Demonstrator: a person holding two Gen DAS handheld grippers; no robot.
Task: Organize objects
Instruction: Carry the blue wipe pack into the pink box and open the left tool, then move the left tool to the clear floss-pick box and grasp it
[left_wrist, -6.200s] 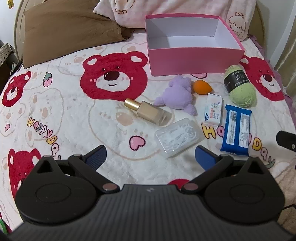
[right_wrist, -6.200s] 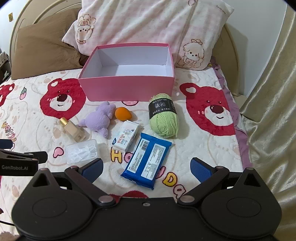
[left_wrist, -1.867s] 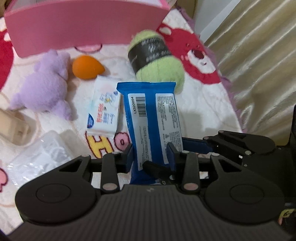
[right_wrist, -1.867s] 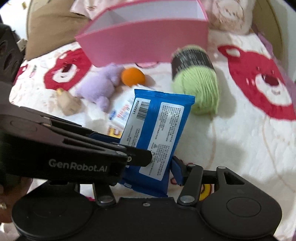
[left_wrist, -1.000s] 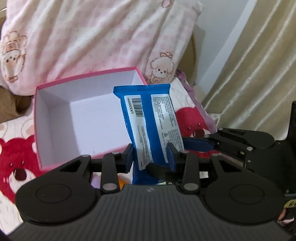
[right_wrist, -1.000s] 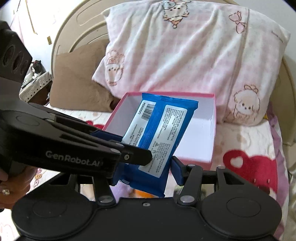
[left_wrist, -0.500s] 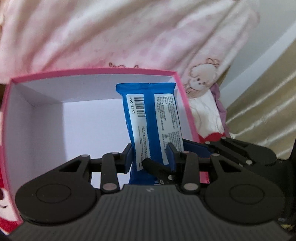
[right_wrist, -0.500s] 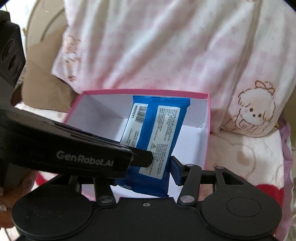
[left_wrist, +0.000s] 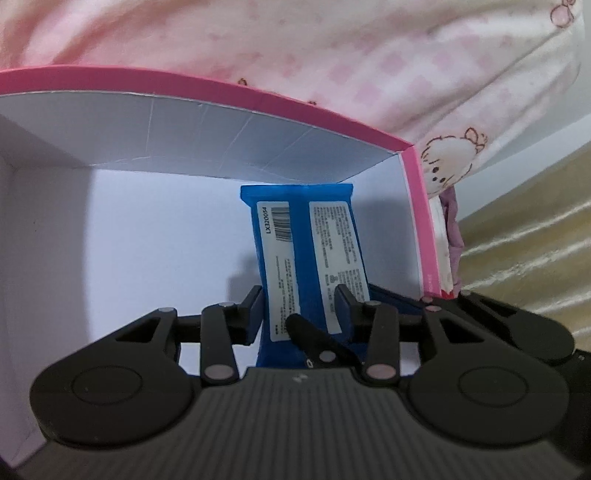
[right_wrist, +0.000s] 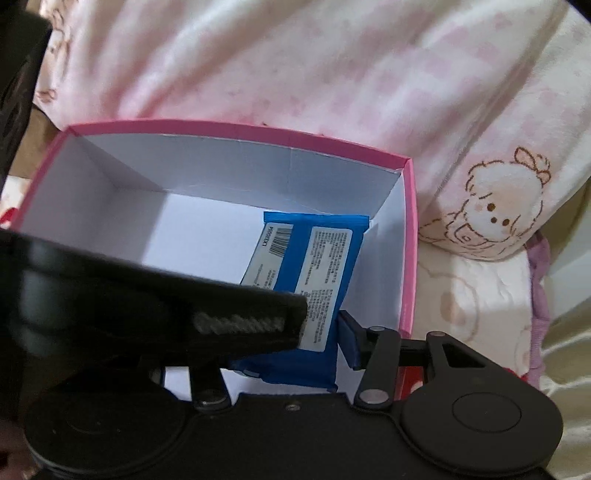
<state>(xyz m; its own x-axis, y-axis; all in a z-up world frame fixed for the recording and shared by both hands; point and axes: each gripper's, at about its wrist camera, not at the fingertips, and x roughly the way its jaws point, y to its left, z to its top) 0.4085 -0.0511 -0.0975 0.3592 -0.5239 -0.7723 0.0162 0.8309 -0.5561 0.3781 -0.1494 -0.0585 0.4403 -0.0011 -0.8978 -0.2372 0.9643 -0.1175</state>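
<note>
Blue packet (left_wrist: 308, 258) inside pink box (left_wrist: 419, 206), near right-hand wall, far end at back wall. Left tool (left_wrist: 299, 306) and right tool (right_wrist: 332, 328) both clamp its near end; left's grip easing, right's tightening. Release pending; other objects out of view.

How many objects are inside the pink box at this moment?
1: the blue packet, near the pink box's right wall, far end by the back wall. Both grippers hold its near end. The near part of the floor is hidden, so more cannot be excluded.
</note>
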